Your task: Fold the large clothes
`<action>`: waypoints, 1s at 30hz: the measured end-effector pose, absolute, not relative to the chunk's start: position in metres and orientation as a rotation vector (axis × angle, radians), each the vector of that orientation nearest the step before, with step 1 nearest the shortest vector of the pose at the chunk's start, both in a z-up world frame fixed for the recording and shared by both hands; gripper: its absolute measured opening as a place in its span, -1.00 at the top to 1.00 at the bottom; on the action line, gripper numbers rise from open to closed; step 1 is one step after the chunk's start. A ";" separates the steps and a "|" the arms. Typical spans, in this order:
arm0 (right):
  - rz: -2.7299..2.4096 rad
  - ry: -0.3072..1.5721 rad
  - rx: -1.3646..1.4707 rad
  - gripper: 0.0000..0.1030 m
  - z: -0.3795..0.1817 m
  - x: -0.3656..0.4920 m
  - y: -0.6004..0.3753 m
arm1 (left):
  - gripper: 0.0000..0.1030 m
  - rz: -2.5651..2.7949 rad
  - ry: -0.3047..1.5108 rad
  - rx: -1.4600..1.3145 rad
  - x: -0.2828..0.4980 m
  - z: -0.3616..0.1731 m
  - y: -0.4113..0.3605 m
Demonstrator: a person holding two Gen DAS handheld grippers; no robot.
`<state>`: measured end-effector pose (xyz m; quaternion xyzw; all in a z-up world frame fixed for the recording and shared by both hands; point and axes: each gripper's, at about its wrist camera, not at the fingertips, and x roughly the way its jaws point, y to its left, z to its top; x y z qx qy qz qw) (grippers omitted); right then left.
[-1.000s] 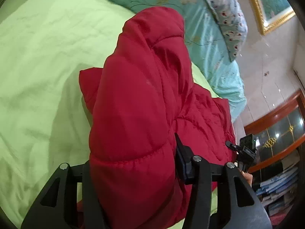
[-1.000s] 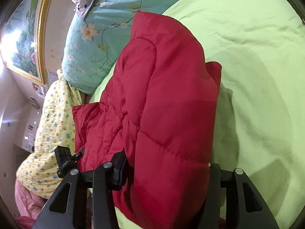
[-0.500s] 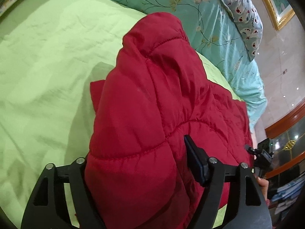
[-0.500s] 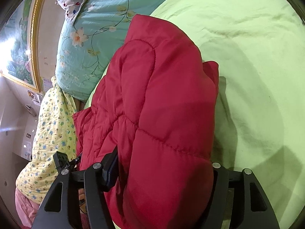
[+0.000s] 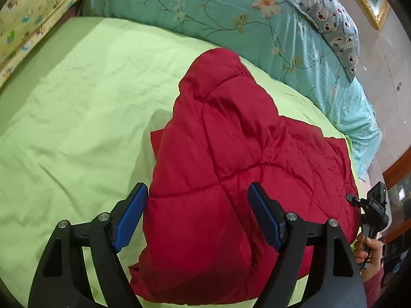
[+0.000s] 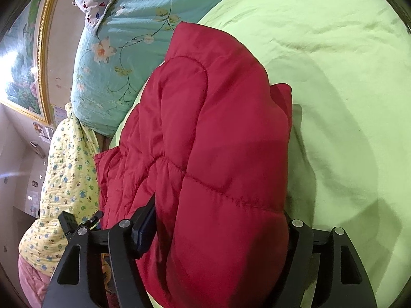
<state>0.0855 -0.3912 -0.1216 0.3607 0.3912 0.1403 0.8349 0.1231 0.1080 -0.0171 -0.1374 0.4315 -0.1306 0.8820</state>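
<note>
A red quilted jacket lies bunched on the light green bedsheet. My left gripper is open, its blue pads apart on either side of the jacket's near fold, which rests on the sheet. In the right wrist view the same jacket bulges up between the fingers of my right gripper. Its jaws stand wide apart around the thick fold, and I cannot tell whether they press on it. The right gripper also shows at the far right of the left wrist view, held in a hand.
A teal floral quilt and a spotted pillow lie along the bed's far side. A yellow patterned blanket lies at the jacket's other side. A gold-framed picture hangs on the wall. A wooden cabinet stands beyond the bed.
The left gripper has let go of the jacket and drawn back; its blue pads now show. The jacket has dropped lower onto the sheet. The right gripper has stayed around its fold.
</note>
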 end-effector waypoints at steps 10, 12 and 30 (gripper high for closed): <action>0.271 0.830 0.726 -0.45 -0.117 0.085 -0.388 | -0.56 -0.257 0.861 -0.280 0.114 -0.004 0.108; 0.266 0.829 0.720 -0.46 -0.116 0.085 -0.388 | -0.56 -0.269 0.850 -0.268 0.111 0.001 0.105; 0.015 0.621 0.442 -0.48 -0.050 0.028 -0.362 | -0.56 -0.409 0.822 -0.141 0.080 0.014 0.048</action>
